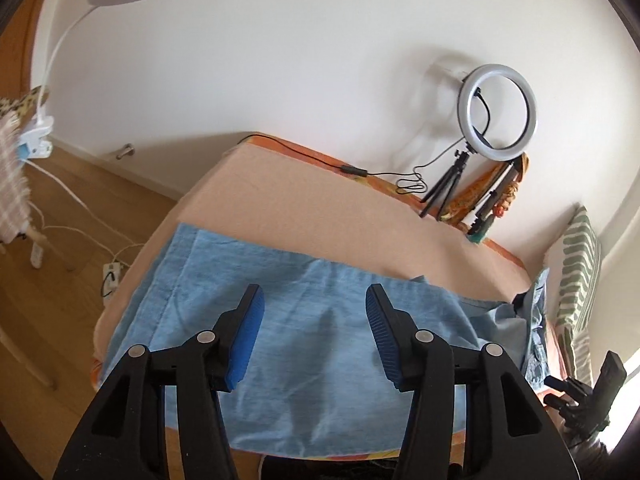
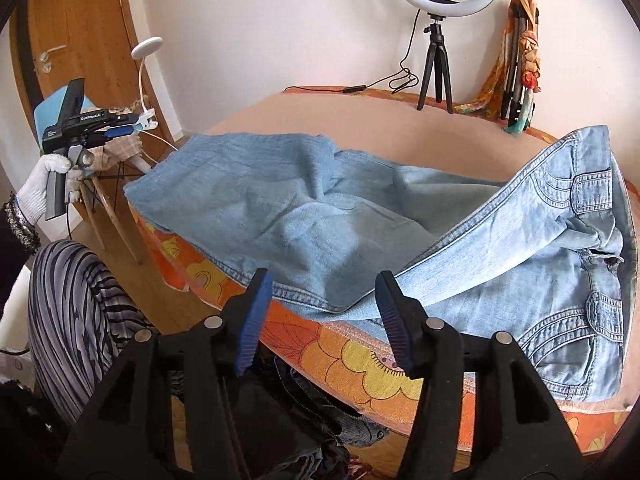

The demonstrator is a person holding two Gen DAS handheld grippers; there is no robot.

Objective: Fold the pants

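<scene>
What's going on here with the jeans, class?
A person is folding light blue jeans spread over a peach-covered bed, with a two-finger gripper in each hand. Both the left gripper and the right gripper are open and hold nothing. The jeans lie rumpled, one side flipped over the waist end, so the fold is not finished.

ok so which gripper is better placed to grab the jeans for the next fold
Probably the right gripper: its open jaws frame the near hem edge of the light blue denim jeans at the orange floral bed edge. The left gripper, also open, hovers over flat mid-leg fabric, with no edge between its fingers.
</scene>
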